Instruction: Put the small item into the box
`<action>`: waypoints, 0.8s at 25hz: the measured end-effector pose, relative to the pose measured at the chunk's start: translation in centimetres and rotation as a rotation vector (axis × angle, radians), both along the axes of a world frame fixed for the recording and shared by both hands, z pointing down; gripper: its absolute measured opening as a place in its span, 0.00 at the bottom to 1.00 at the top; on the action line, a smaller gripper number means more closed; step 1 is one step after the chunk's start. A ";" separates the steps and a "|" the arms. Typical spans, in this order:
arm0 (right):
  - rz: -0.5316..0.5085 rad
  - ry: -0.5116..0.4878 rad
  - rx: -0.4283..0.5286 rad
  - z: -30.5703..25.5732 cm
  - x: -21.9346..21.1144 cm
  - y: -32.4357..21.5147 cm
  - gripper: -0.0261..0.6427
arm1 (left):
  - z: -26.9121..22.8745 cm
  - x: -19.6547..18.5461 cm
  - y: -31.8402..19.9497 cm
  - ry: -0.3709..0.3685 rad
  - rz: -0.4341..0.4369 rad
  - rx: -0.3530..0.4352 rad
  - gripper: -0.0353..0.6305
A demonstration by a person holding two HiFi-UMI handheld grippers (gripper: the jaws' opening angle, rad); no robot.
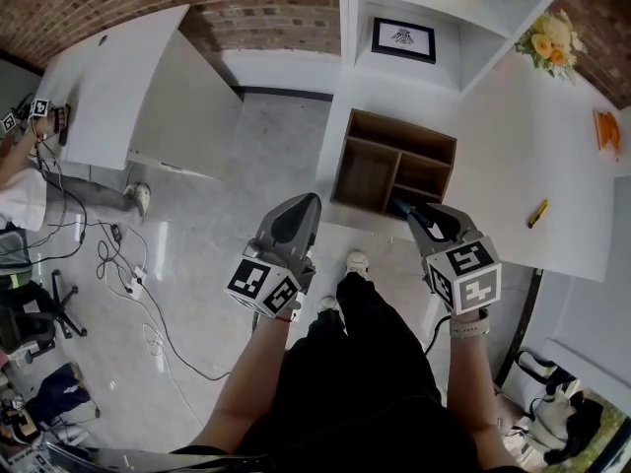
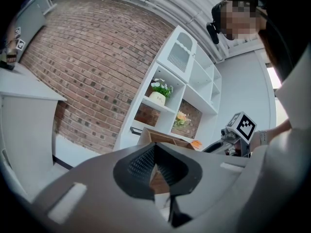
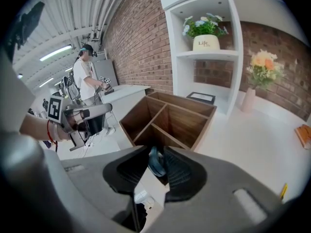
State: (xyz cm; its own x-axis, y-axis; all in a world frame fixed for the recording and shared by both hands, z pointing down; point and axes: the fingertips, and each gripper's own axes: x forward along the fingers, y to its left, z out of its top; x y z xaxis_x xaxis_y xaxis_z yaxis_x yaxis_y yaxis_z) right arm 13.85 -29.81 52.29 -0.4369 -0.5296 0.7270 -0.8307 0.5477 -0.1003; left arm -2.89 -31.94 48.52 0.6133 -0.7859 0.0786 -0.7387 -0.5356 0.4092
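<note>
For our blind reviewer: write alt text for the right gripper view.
A small blue item sits between the tool's jaws, at the near corner of a wooden box with open compartments on a white counter. Behind are white shelves with flowers and a brick wall.

Recording studio staged as a home
Brick wall (image 2: 97, 57), white shelving (image 3: 204, 55) with potted plant (image 3: 204, 35) and framed picture (image 1: 403, 38); loose cables (image 1: 128, 282) on the floor (image 1: 246, 185); another person (image 3: 83, 79) at a white table (image 1: 108, 77)
</note>
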 end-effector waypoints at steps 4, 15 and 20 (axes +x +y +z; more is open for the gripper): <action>0.008 -0.011 0.013 -0.4 0.2 0.0 0.19 | -0.3 0.2 0.2 0.002 0.008 -0.001 0.06; 0.029 -0.047 0.062 -1.6 0.4 1.1 0.19 | -1.0 0.9 1.2 -0.007 0.031 0.014 0.06; 0.040 -0.059 0.125 -2.9 0.6 1.8 0.12 | -1.6 1.2 2.0 -0.008 0.045 0.019 0.06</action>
State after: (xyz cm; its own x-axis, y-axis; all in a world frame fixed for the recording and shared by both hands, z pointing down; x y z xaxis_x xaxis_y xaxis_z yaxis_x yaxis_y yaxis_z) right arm 14.41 -27.99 49.39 -0.4534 -0.6324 0.6281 -0.8468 0.5255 -0.0821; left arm -1.72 -29.91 46.96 0.6472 -0.7592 0.0691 -0.7171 -0.5756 0.3930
